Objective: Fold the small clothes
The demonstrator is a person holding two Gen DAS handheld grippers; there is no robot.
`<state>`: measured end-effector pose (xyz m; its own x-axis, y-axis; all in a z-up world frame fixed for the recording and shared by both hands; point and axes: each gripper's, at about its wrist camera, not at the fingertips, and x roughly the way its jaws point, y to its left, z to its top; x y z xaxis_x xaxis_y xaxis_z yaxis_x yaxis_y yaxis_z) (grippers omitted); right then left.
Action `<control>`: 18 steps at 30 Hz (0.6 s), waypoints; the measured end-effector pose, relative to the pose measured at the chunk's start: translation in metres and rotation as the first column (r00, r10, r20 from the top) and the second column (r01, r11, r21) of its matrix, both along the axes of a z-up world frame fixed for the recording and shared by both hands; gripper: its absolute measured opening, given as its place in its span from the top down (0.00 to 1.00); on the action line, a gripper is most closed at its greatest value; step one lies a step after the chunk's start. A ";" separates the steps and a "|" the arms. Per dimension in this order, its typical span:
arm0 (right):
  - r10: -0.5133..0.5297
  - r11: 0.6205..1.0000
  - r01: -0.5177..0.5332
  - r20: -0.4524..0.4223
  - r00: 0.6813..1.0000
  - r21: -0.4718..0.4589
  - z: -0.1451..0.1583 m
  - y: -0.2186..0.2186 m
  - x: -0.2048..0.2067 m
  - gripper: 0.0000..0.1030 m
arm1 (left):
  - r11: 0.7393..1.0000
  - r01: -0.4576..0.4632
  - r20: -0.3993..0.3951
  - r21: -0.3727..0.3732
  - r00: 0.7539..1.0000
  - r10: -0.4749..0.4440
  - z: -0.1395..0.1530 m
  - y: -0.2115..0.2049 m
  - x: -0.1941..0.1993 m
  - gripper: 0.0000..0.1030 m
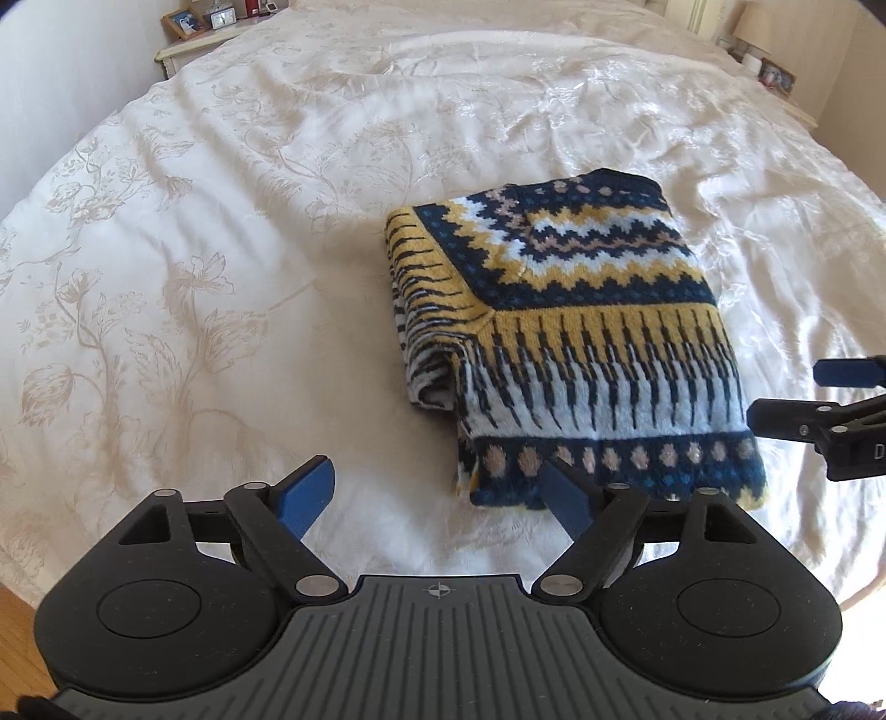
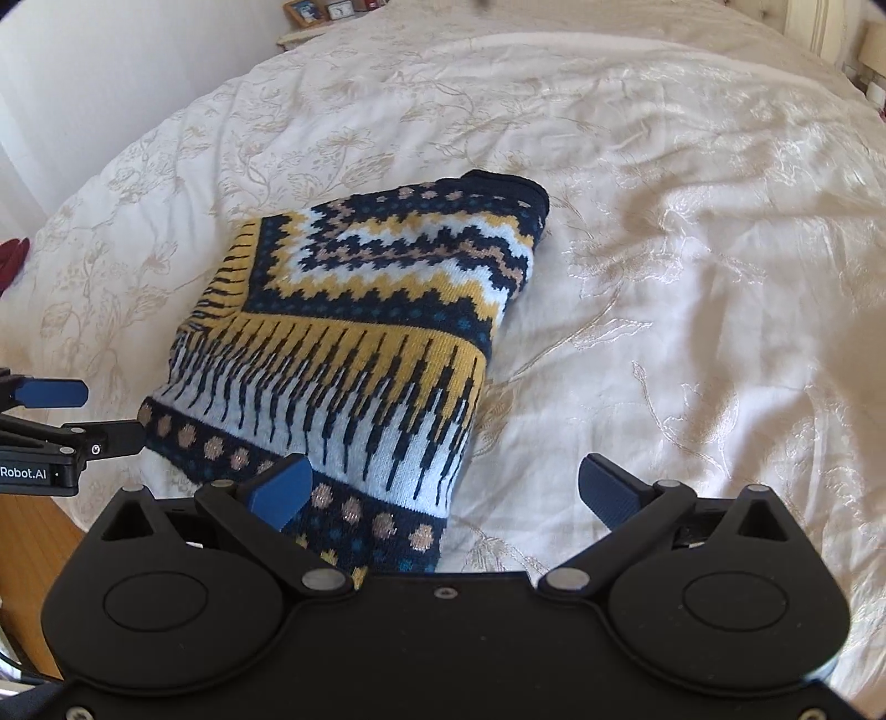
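One folded navy-yellow-white patterned sweater flat on bedspread; both grippers' jaws wide, empty.

Sweater's near hem hidden under right gripper; nightstand frames too small to read

A knitted sweater in navy, yellow and white zigzag bands lies folded into a compact rectangle on the cream bed

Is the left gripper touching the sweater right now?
Cannot tell. In the left wrist view, one finger of the open left gripper overlaps the sweater edge, but neither view plainly shows contact or gap.
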<state>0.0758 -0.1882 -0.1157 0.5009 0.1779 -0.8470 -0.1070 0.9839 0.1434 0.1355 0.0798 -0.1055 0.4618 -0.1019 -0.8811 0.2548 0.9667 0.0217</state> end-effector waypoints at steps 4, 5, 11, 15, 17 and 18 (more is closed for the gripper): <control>-0.004 1.000 0.003 0.009 1.000 0.009 0.007 -0.001 -0.007 0.01 | 1.000 -0.016 -0.021 0.025 1.000 0.016 0.004 -0.008 -0.009 0.07; -0.010 1.000 0.010 0.007 1.000 0.010 0.008 -0.002 -0.008 0.01 | 0.999 -0.020 -0.025 0.030 0.999 0.021 0.006 -0.010 -0.011 0.06; -0.031 1.000 0.031 -0.012 0.999 -0.003 0.016 -0.005 -0.013 0.01 | 0.999 -0.025 -0.034 0.042 0.999 0.027 0.016 -0.021 -0.015 0.05; -0.039 0.999 0.039 -0.002 0.999 -0.020 0.024 -0.005 -0.018 0.01 | 0.998 -0.020 -0.035 0.057 0.999 0.022 0.023 -0.028 -0.017 0.05; -0.045 0.999 0.045 0.004 0.999 -0.004 0.028 -0.006 -0.020 0.01 | 0.998 -0.023 -0.035 0.058 0.999 0.025 0.026 -0.031 -0.018 0.05; -0.049 0.999 0.049 0.005 0.999 0.003 0.030 -0.007 -0.020 0.01 | 0.998 -0.025 -0.035 0.061 0.999 0.028 0.027 -0.032 -0.019 0.05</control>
<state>0.0554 -0.1950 -0.0856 0.5137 0.1558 -0.8437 -0.0594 0.9875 0.1462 0.1165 0.0477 -0.0780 0.4317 -0.0360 -0.9013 0.2308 0.9704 0.0718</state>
